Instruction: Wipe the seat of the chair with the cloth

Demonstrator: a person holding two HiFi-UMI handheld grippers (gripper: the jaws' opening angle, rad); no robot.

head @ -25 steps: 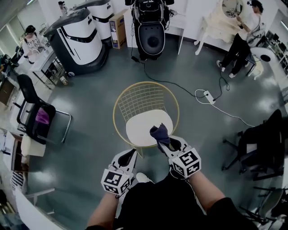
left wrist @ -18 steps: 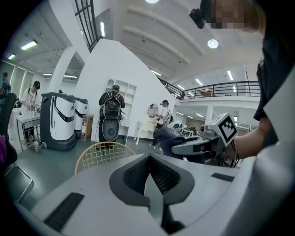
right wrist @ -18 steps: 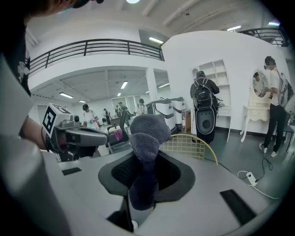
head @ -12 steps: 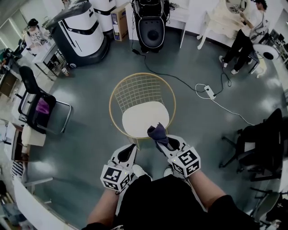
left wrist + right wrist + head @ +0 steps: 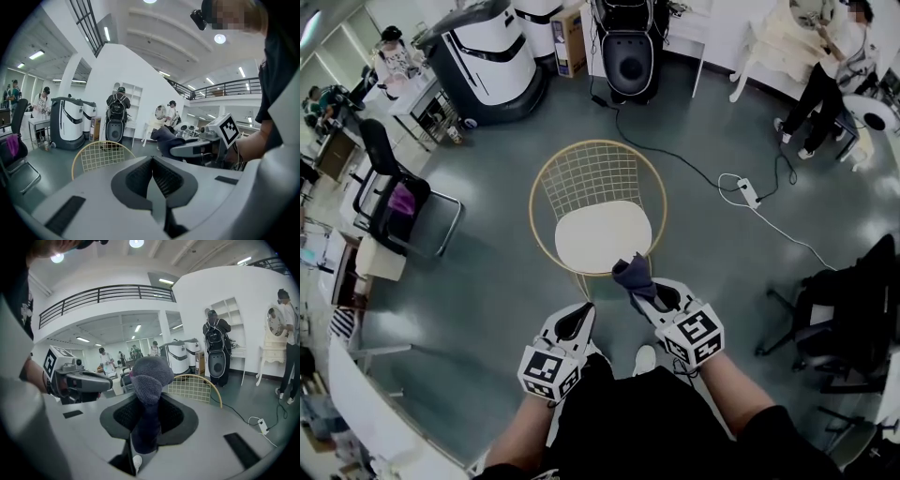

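A gold wire chair (image 5: 593,175) with a round white seat (image 5: 602,237) stands on the grey floor straight ahead. My right gripper (image 5: 643,286) is shut on a dark blue cloth (image 5: 632,275) that bunches up past its jaws, held just above the seat's near right edge. The same cloth (image 5: 149,380) fills the right gripper view, with the chair's back (image 5: 193,386) behind it. My left gripper (image 5: 578,326) is shut and empty, nearer to me and left of the seat. In the left gripper view the chair (image 5: 97,157) and the cloth (image 5: 167,139) both show.
A power strip and cable (image 5: 747,193) lie on the floor right of the chair. A black office chair (image 5: 394,202) stands at the left, another (image 5: 853,305) at the right. Robots (image 5: 490,58) and a speaker (image 5: 631,50) stand at the back. A person (image 5: 823,77) works far right.
The view has shifted and the chair now sits slightly higher in it. Both grippers hold their places near the seat's front edge; the cloth stays gripped.
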